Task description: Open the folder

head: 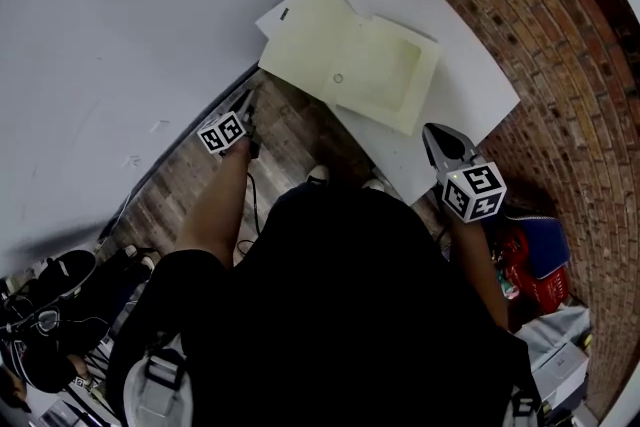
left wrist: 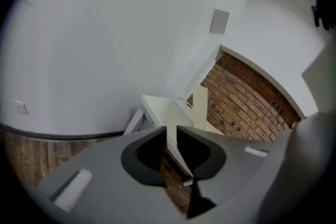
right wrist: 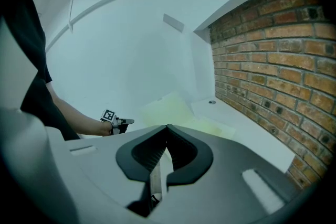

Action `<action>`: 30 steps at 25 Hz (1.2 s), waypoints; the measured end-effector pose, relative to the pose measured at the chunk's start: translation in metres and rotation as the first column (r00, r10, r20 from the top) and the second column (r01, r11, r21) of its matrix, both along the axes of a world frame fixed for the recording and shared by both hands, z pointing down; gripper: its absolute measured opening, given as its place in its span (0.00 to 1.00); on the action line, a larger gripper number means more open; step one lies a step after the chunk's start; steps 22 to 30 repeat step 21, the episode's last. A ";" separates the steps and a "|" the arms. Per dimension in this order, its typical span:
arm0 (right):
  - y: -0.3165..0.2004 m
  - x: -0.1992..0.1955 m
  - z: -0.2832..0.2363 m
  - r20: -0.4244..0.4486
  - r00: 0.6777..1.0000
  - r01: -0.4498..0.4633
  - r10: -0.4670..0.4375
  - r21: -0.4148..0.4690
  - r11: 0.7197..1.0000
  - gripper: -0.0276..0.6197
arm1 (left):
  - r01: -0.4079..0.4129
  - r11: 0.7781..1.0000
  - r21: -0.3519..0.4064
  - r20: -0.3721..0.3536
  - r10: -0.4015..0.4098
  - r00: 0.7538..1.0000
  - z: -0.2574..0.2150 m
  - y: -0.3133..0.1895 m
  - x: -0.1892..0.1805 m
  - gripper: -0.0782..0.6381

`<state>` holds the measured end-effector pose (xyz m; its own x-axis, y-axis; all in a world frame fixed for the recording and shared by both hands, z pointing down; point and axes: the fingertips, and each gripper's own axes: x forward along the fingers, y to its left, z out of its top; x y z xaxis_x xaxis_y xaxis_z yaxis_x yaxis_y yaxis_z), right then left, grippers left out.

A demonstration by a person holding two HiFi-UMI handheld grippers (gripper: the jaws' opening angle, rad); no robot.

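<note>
Two large references fix the work area. The white table (head: 470, 85) stands in the corner against the brick wall (head: 560, 35). The pale yellow folder (head: 345, 55) lies on the table's far left part, overhanging the left edge, and a white sheet (head: 275, 15) shows from beneath it. In the head view the folder reads as two adjoining leaves, so it is judged at least partly open. Whether the right-hand leaf lies flat or stands raised cannot be settled.

The left gripper (head: 246, 105) hangs off the table's left edge over the wood floor (head: 180, 185), near the folder but apart from it. Its jaws stand a narrow slit apart with nothing between them. The right gripper (head: 435, 137) sits at the table's near edge, clear of the folder, with its jaw tips together and empty.

Recommended procedure:
1. Widen the left jaws before the approach. The present slit would likely push a leaf rather than admit it.
2. Enter at the overhanging edge, where a leaf can be taken without scraping the table.
3. Pinch one leaf only, close to its edge. Thin card will probably bow otherwise.
4. Rest the closed right gripper on the other leaf to stop the folder sliding.
5. Swing the leaf about the fold rather than lifting it straight up.

The small round mark (head: 338, 77) near the fold may be a fastener. Check it before pulling.
</note>
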<state>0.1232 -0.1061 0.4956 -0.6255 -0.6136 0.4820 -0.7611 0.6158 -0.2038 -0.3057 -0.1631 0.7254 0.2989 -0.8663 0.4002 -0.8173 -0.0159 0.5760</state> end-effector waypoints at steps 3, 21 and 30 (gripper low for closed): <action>-0.002 0.003 0.000 0.002 1.000 0.001 -0.001 0.006 1.000 0.05 | -0.005 1.000 0.020 0.004 0.005 1.000 -0.009 0.004 0.002 0.14; -0.010 0.023 -0.021 0.030 0.999 -0.031 0.028 0.080 0.996 0.05 | -0.152 0.963 0.224 0.290 0.083 0.954 -0.160 0.000 0.048 0.11; -0.010 0.023 -0.021 0.030 0.999 -0.031 0.028 0.080 0.996 0.05 | -0.152 0.963 0.224 0.290 0.083 0.954 -0.160 0.000 0.048 0.11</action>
